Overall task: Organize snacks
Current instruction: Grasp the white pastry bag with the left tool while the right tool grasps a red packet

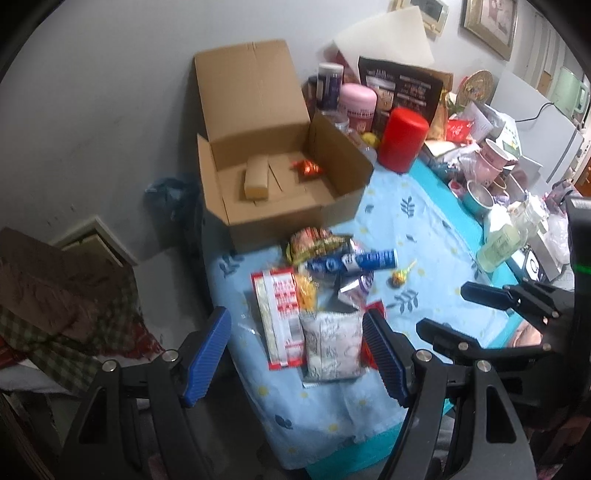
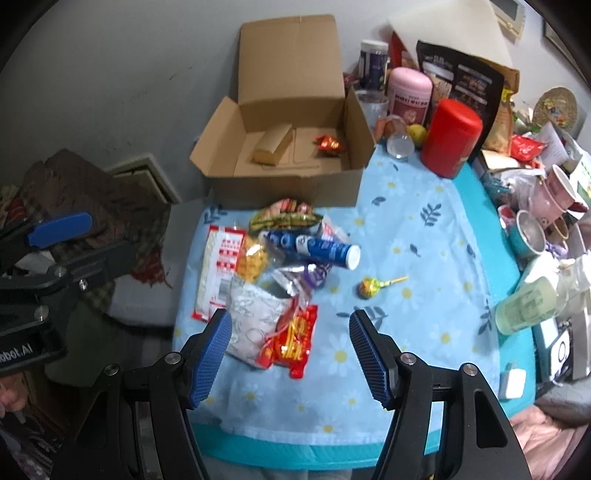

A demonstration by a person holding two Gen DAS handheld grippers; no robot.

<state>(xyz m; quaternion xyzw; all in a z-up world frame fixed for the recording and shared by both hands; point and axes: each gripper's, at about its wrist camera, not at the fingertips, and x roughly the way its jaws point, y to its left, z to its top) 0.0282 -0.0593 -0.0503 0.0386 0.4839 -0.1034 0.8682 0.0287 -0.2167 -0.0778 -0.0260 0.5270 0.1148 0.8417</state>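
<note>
Floral-clothed bench (image 2: 424,258) holds a snack pile (image 2: 273,266) before the cardboard box (image 2: 295,155); both hand-held grippers, left (image 1: 297,354) and right (image 2: 290,360), hover half-open and empty, the left nearer the white packet (image 1: 332,345).

- The print on the red-and-white packet (image 1: 279,317) and on the pale grey pouch (image 1: 331,345) is too blurred to read.
- A red packet (image 1: 373,325) shows only as slivers behind the left gripper's blue pad (image 1: 384,356).
- The silver wrapper (image 2: 295,280) lies partly under the blue tube (image 2: 314,249) and other packets.
- The clutter at the table's far right (image 2: 546,206) runs out of the right wrist view.
- The framed picture (image 1: 489,24) is cut by the top edge.
</note>
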